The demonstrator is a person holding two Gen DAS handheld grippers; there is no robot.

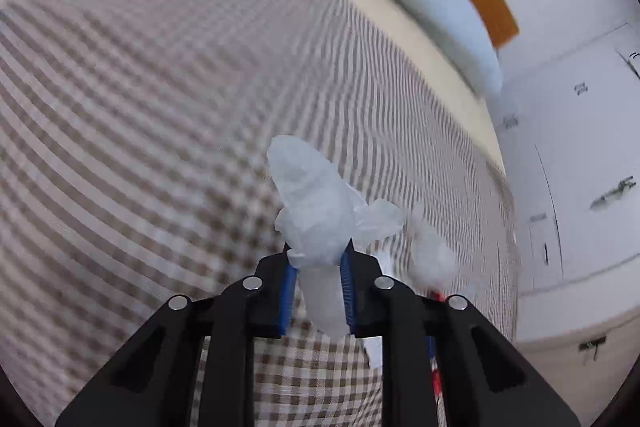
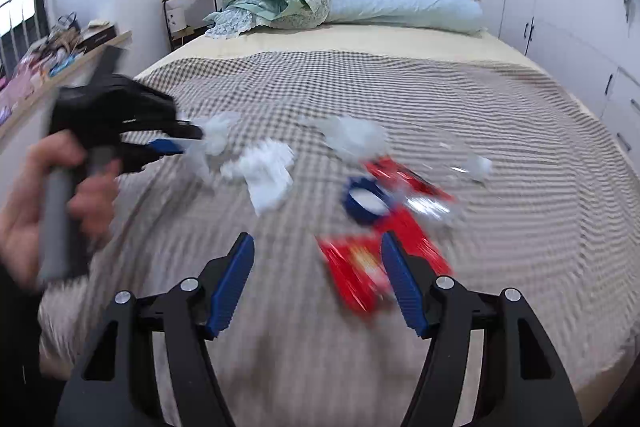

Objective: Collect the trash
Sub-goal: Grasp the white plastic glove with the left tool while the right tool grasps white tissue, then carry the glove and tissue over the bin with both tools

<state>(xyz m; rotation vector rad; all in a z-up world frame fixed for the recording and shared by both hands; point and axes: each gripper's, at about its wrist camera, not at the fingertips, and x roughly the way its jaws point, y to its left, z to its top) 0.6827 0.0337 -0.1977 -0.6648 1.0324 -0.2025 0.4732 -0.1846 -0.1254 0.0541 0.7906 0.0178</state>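
A bedroom clean-up in progress: the left gripper (image 1: 318, 267) is clamped on a crumpled white tissue (image 1: 316, 203), its blue pads pressing the wad from both sides above the checked blanket (image 1: 140, 107). From the right wrist view the same gripper (image 2: 200, 141) sits at the left of the bed, a hand (image 2: 60, 187) wrapped round its grey handle. The tissue's long axis runs along the fingers, its free end pointing away from the gripper toward the far side of the bed, with a loose flap sticking out to the right.

The right gripper (image 2: 316, 279) hovers near the foot of the bed with its fingers apart and nothing between them, a red wrapper (image 2: 352, 275) lying just beyond its tips. More litter lies across the middle of the blanket: a second tissue (image 2: 264, 171), a blue lid (image 2: 362, 199), clear plastic (image 2: 352, 135).

The likely trouble is the grip itself. Only the tissue's lower part is pinched, and soft paper may tear or slide out on a quick swing, dropping back among the rest. The flap could also snag. Both views are blurred, so a hasty close by the right gripper might catch blanket along with the wrapper.
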